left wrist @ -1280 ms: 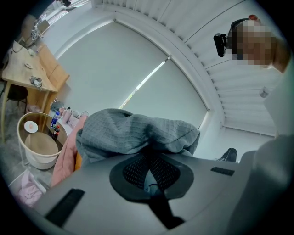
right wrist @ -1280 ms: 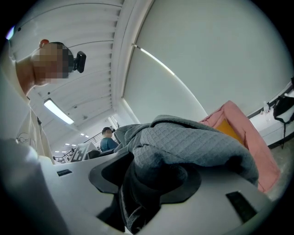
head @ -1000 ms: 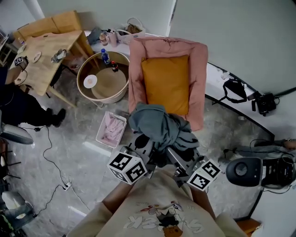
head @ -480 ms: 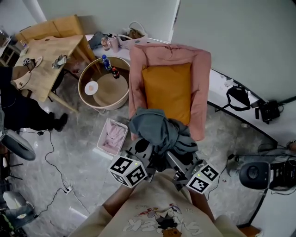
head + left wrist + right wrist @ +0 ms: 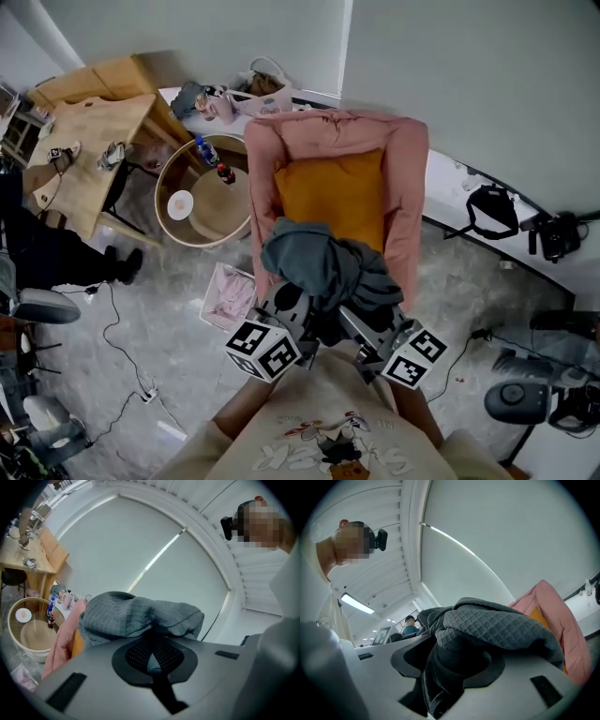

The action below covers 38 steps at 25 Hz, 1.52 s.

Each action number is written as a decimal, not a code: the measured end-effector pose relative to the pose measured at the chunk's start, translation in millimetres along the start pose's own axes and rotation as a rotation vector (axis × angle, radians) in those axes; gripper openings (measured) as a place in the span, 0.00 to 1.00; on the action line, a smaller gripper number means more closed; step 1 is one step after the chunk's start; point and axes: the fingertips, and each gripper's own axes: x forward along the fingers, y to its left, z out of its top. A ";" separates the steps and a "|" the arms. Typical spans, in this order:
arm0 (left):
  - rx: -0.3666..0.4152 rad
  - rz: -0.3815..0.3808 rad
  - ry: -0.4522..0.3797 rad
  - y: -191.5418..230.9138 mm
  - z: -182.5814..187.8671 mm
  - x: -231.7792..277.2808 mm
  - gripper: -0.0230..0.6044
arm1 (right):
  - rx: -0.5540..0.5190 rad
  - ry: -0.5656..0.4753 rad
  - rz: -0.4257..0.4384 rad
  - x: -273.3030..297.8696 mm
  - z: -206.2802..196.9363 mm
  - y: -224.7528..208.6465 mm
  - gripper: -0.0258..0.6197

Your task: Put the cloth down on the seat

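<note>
Two grips: left hand-held gripper (image 5: 289, 307) and right hand-held gripper (image 5: 364, 323) both clamped on grey waffle cloth (image 5: 317, 262), bunched in the air near front of orange seat cushion (image 5: 328, 187) of pink armchair (image 5: 409, 187). Best carry it over cushion, lower, unclench together.

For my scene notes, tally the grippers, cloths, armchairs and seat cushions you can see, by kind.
Grippers: 2, left gripper and right gripper
Grey cloth: 1
Pink armchair: 1
Orange cushion: 1
Total: 5
</note>
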 end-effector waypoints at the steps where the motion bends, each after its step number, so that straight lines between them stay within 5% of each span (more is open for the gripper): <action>1: 0.001 0.000 -0.002 1.3 3.0 13.8 0.02 | -0.004 0.001 0.003 3.0 8.8 -10.9 0.38; 18: 0.001 0.096 0.000 30.0 21.2 175.5 0.02 | -0.009 0.057 0.031 41.9 97.9 -149.6 0.37; 38: -0.051 0.209 0.015 117.0 -8.4 298.2 0.02 | -0.064 0.146 0.018 104.5 111.7 -290.4 0.36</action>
